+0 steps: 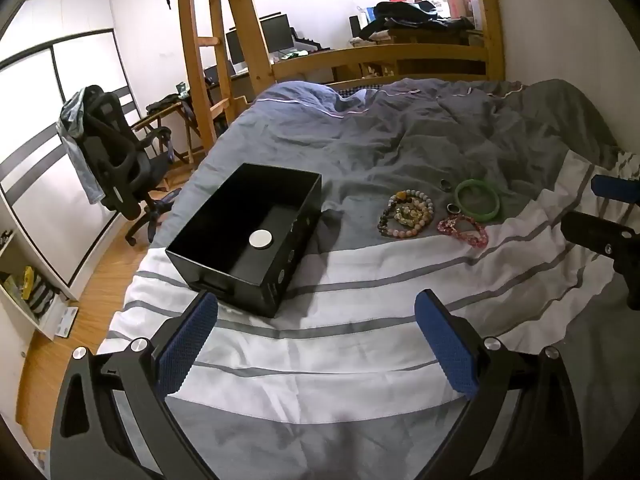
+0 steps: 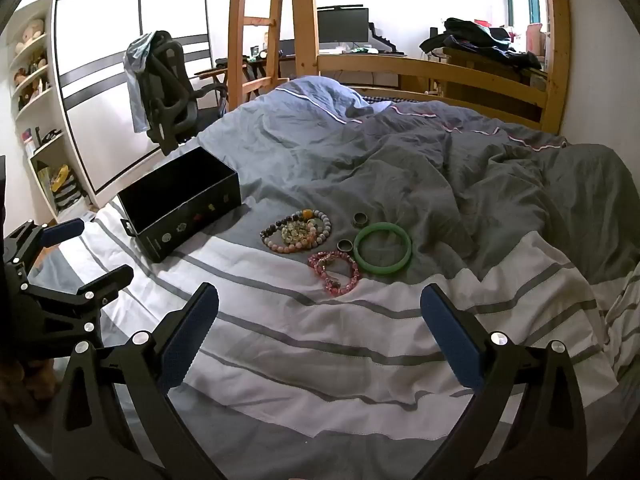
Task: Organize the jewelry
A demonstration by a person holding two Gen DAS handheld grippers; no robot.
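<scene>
- We are looking across the bed (image 1: 400, 140), its grey duvet rumpled at twelve o'clock and a white striped blanket (image 2: 360, 340) lying nearest us.
- We are seeing a desk chair (image 1: 116, 160) standing on the floor at ten o'clock in the left wrist view, off the bed.
- We are finding the open black box (image 1: 248, 236) sitting on the bed at eleven o'clock from the left gripper (image 1: 316, 340), a round silver disc (image 1: 261, 238) resting on its floor.
- We are holding the left gripper with its blue pads spread wide and nothing between them, hovering above the blanket.
- We are holding the right gripper (image 2: 320, 336) likewise, fingers wide apart and empty, the jewelry lying at twelve o'clock from it.
- We are spotting the green bangle (image 2: 382, 254) lying flat at the three o'clock side of the jewelry cluster, well apart from the box.
- We are noting the pile of beaded bracelets (image 2: 296, 231) at the cluster's nine o'clock side, nearest the box.
- We are seeing the pink bead bracelet (image 2: 334, 272) at six o'clock, just beside the bangle.
- We are making out two small rings, one ring (image 2: 359, 220) at the bangle's eleven o'clock and the other ring (image 2: 344, 245) at its nine o'clock.
</scene>
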